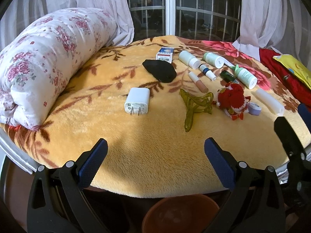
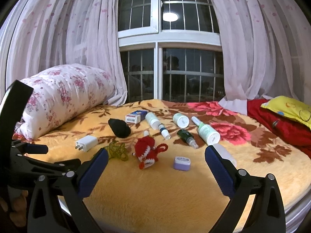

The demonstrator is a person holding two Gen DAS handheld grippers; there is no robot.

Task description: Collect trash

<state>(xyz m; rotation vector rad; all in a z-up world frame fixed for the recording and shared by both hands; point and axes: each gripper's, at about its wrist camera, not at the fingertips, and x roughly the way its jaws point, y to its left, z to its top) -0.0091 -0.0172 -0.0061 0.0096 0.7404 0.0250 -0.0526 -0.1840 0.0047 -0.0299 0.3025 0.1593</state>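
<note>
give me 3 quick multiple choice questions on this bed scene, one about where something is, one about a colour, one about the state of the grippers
1. Where does the white charger lie?
A. on the blanket, left of the green hair claw
B. on the rolled quilt
C. inside the pot

2. What colour is the small round jar next to the knitted toy?
A. black
B. lilac
C. orange

3. How do the two grippers stand?
A. both shut on bottles
B. left shut, right open
C. both open, holding nothing

Answers:
1. A: the white charger rests prongs forward on the blanket, left of the green hair claw.
2. B: the small round jar beside the knitted toy is pale purple.
3. C: the left gripper and the right gripper both show wide gaps with only bedding between the fingers.
</note>
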